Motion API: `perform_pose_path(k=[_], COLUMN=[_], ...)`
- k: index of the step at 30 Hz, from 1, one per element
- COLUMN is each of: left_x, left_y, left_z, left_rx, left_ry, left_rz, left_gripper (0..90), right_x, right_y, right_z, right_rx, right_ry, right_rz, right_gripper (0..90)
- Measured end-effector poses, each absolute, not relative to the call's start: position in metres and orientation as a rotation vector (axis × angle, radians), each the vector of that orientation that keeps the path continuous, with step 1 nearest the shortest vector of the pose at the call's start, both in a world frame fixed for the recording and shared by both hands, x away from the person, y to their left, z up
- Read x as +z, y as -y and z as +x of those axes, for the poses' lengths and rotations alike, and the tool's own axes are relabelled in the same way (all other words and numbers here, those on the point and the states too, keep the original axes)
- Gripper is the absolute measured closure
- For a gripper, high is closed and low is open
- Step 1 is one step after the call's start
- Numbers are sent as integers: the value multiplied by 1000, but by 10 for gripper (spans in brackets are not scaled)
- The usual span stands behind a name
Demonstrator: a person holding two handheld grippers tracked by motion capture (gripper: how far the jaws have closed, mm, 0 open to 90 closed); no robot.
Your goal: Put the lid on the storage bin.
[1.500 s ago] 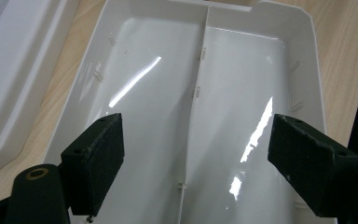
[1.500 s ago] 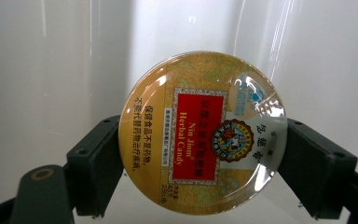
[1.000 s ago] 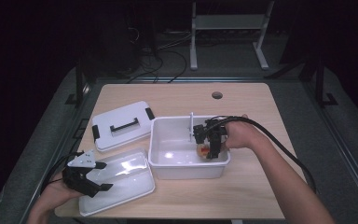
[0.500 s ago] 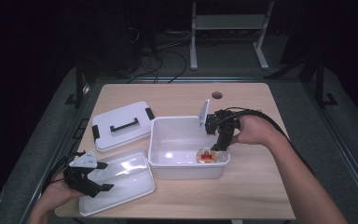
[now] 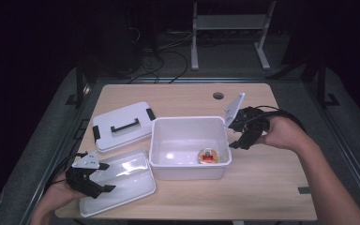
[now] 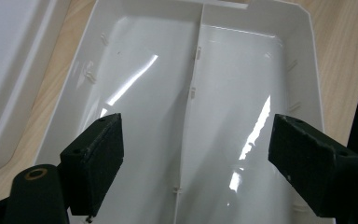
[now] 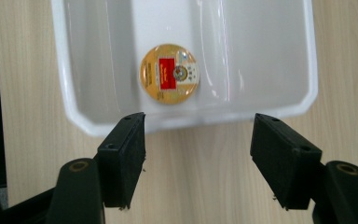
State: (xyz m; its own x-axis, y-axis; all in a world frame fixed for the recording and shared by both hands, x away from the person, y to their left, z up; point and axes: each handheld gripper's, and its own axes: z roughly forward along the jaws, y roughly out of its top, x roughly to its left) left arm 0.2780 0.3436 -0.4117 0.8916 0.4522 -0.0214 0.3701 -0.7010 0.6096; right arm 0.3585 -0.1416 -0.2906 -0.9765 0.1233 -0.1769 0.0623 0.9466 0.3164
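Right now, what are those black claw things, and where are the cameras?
A person holds a grabbing tool in each hand. One camera looks down on the table from above; one small camera rides on each tool and looks along its black jaws. On the table are a white bin with a round yellow tin inside, a lid and a shallow tray. The left gripper is open over the tray. The right gripper has just been closing, yet its jaws stand apart, holding nothing.

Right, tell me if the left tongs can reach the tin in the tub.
Probably yes: the tub is open on top, the tin lies bare; the left tongs, open over the tray, must only clear its wall.
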Motion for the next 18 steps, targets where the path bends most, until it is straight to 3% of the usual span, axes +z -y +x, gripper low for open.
perform_pose_path(k=[18], left_x=[-412], left_y=[-338], left_z=[278], left_rx=[189], left_ry=[-589], left_rz=[2423], left_gripper=[175], right_x=[-325], right_y=[211], right_z=[327], right_rx=[592], right_ry=[-2881], right_rz=[332], right_gripper=[367])
